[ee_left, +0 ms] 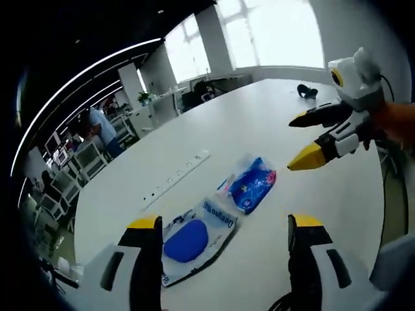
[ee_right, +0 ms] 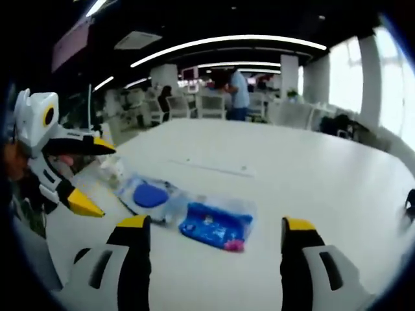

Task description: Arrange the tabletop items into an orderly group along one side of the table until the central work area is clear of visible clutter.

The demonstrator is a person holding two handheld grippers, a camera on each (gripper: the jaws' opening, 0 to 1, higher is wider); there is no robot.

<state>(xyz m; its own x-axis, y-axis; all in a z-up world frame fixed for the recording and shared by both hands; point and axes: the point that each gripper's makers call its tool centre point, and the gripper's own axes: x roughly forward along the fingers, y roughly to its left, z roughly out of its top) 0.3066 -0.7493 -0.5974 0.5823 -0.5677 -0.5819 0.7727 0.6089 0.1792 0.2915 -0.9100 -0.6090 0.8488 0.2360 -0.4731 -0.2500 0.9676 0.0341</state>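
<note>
Two packets lie side by side mid-surface: the clear pouch (ee_left: pixel 194 238) with a blue disc, then the blue bag (ee_left: pixel 253 186), a power strip (ee_left: pixel 175 177) beyond. The left hand-held gripper (ee_left: pixel 224 227) and the right hand-held gripper (ee_right: pixel 214 230) both hover spread, holding nothing.

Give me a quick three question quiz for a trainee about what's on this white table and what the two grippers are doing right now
1. True or false: the left gripper is shut on the clear packet with the blue oval.
2. Which lies closer to the power strip in the left gripper view?
A. the blue patterned packet
B. the small dark object at the far end of the table
3. Fill in: both the left gripper and the right gripper have their jaws ____.

Key
1. False. It is open and holds nothing.
2. A.
3. open.
</note>
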